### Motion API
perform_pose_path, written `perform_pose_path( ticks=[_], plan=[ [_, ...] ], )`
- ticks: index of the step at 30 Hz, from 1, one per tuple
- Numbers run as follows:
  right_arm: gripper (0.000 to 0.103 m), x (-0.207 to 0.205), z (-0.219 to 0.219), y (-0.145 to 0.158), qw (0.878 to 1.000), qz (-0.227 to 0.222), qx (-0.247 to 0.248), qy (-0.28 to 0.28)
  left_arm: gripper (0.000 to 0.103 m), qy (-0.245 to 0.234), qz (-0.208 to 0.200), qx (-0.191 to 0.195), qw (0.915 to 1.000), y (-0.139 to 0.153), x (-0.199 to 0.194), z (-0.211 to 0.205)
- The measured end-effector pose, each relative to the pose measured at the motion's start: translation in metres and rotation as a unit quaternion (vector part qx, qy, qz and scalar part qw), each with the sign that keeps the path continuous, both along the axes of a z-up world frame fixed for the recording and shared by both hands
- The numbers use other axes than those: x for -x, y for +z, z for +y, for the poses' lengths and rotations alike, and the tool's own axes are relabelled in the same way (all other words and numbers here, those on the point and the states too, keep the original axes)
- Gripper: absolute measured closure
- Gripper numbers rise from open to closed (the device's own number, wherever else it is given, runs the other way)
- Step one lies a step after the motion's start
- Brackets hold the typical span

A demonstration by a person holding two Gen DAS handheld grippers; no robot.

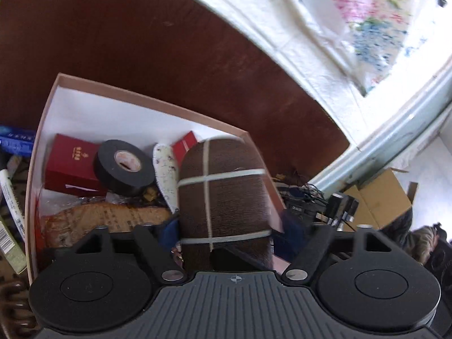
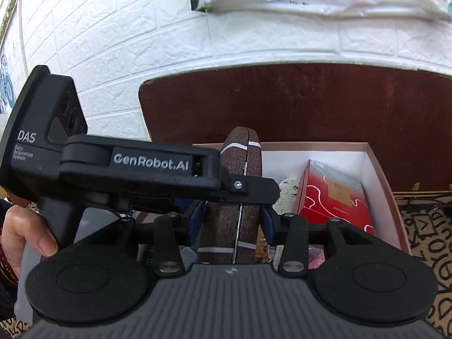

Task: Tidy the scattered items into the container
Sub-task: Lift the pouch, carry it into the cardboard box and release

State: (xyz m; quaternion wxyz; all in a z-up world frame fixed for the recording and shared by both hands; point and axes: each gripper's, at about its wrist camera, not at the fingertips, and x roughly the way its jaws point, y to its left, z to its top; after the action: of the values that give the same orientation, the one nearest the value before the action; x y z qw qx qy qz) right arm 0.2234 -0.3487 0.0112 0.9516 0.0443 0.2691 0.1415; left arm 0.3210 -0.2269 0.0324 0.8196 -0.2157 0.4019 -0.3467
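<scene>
White brick-pattern wall (image 2: 113, 42) stands behind a dark brown tabletop (image 1: 141, 42), and on that top sits the open box (image 1: 45, 130), pink-rimmed and white inside.

Left of the box, just outside its wall, lies a blue packet (image 1: 17, 141). Inside the box at its left end a red carton (image 1: 70, 161) leans. A roll of black tape (image 1: 124, 166) rests against the carton's right side. Right of the tape, near the box's middle, is a white speckled piece (image 1: 166, 175).

At the box's right end the brown case (image 1: 223, 192), banded with pale lines, stands upright with its top level with the box's far rim. Whether its foot touches the box floor is hidden.

The left gripper (image 1: 231, 226) tilts down over the box's near edge. Its jaws are spread wide, the case's broad face sits between them, and a gap shows on the right side, so the pads are not pressing. In the right wrist view this gripper reaches in from the left of the box, and a hand (image 2: 25, 234) is wrapped round its grip.

The right gripper (image 2: 231, 217) also slopes down over the box's near edge. Its blue pads are clamped on the case's narrow sides.

Right of the box and beyond the table edge stands a cardboard carton (image 1: 381, 195).
</scene>
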Motion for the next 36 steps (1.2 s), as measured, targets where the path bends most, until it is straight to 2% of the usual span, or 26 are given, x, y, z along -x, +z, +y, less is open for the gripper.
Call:
perform_pose_path(
  ticks=[2,3,5,7,11,15,20,24,30,34,36],
  plan=[
    [0.015,-0.002,0.005,-0.004,0.999,-0.008,0.035,-0.023,0.000,0.012,-0.008,-0.003,0.9999,0.002,0.003,0.002],
    [0.011,0.001,0.007,-0.006,0.998,-0.021,0.053,-0.039,0.000,0.007,-0.015,-0.002,0.9999,0.003,0.004,0.004],
    [0.010,0.004,0.008,-0.008,0.995,-0.027,0.082,-0.049,0.000,-0.002,-0.018,-0.010,0.9998,0.004,0.006,0.005],
    [0.009,0.006,0.007,-0.011,0.994,-0.018,0.091,-0.050,0.000,-0.006,-0.012,-0.020,0.9997,0.003,0.009,0.004],
    [0.002,0.011,0.001,-0.015,0.995,0.005,0.080,-0.056,0.000,-0.009,-0.046,-0.058,0.9972,0.004,0.020,-0.001],
    [0.001,0.017,-0.001,-0.015,0.996,0.020,0.072,-0.055,0.000,-0.023,-0.062,-0.087,0.9940,0.008,0.032,-0.006],
    [0.001,0.028,-0.001,-0.005,0.996,0.014,0.067,-0.057,0.000,-0.022,-0.080,-0.107,0.9908,0.017,0.048,-0.004],
    [0.000,0.045,0.004,0.008,0.996,0.002,0.071,-0.056,0.000,-0.017,-0.100,-0.123,0.9872,0.027,0.068,0.001],
    [0.000,0.073,0.012,0.017,0.997,-0.007,0.060,-0.054,0.000,0.001,-0.100,-0.142,0.9849,0.031,0.108,0.021],
    [0.000,0.102,0.024,0.011,0.998,-0.010,0.047,-0.051,0.000,0.007,-0.130,-0.175,0.9760,0.031,0.142,0.034],
    [0.000,0.116,0.029,0.010,0.998,-0.012,0.039,-0.049,0.000,0.007,-0.140,-0.177,0.9741,0.032,0.157,0.042]
  ],
)
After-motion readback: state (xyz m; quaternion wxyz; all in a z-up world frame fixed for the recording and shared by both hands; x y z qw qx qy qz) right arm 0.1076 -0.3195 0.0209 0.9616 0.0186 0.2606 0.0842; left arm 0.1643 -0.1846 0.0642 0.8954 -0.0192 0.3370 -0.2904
